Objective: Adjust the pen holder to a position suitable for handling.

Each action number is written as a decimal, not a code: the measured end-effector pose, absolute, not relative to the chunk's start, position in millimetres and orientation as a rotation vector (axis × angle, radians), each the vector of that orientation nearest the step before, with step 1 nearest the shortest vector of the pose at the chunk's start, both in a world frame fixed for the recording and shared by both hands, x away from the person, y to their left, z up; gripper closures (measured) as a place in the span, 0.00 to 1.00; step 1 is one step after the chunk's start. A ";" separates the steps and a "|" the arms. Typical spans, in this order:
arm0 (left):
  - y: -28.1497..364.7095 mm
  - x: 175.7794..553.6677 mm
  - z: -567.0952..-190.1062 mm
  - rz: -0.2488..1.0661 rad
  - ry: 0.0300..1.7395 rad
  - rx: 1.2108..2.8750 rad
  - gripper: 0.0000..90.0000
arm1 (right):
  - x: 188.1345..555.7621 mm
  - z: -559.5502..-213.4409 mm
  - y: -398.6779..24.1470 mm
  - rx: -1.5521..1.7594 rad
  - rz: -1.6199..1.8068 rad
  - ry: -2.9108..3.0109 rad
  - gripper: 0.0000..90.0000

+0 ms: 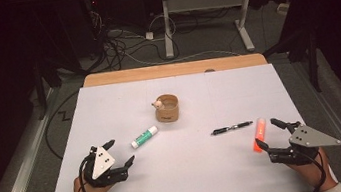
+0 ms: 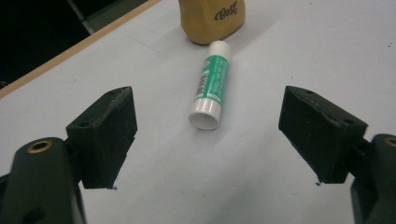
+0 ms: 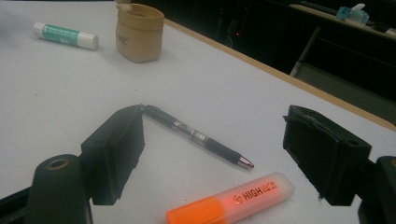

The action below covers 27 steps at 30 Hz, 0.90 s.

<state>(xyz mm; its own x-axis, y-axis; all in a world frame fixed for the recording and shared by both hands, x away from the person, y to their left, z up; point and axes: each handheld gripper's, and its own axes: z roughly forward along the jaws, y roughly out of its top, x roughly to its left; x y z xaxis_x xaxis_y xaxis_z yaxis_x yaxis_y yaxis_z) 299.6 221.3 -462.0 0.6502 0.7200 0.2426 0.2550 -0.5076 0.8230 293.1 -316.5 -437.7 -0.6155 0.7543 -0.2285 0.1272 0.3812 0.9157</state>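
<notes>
Glue stick [image 1: 144,137], green and white, lies flat on the white counter [image 1: 189,174] just ahead of the left claw [image 1: 121,152], its white cap end turned toward the claw. In the left gripper view the glue stick [image 2: 211,85] sits between and beyond the two black jaws, which stand wide apart with nothing between the pads; the left claw [image 2: 208,135] is open and touches nothing. A hand [image 1: 83,191] holds it from the near edge of the counter, and a grey three-cornered plate rides on top of it.

Farther from the left claw, past the far end of the glue stick, stands a small tan cup [image 1: 168,108], upright, with a pale lump at its rim; in the left gripper view the cup [image 2: 212,18] is just beyond the stick, apart from it.

To the right, a black pen [image 1: 231,128] lies flat, well apart from the cup and near the right claw [image 1: 269,134]. An orange highlighter [image 1: 259,134] lies just beside that claw, between the pen and the jaws. In the right gripper view the pen [image 3: 198,137] runs from beside the left jaw toward the middle, and the highlighter [image 3: 231,201] lies low between the jaws, not touched by either pad. The right claw [image 3: 212,154] is open wide and grips nothing
</notes>
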 end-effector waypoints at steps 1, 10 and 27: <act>221.2 299.9 -462.3 0.739 0.755 2.073 0.21 | 294.2 -438.0 -316.8 0.753 1.244 1.998 0.24; 217.6 299.2 -463.1 0.736 0.734 2.105 0.21 | 295.9 -439.9 -313.9 0.749 1.236 2.024 0.24; 217.0 302.3 -462.3 0.701 0.740 2.156 0.21 | 298.3 -443.7 -311.0 0.747 1.201 2.070 0.24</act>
<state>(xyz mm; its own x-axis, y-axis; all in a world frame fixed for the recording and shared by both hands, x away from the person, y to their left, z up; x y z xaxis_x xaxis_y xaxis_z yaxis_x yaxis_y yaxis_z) 302.3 217.0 -462.3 0.6846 0.6861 0.2461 0.2825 -0.5610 0.7781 298.3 -311.0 -443.7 -0.6450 0.7282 -0.2318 0.1604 0.4255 0.8906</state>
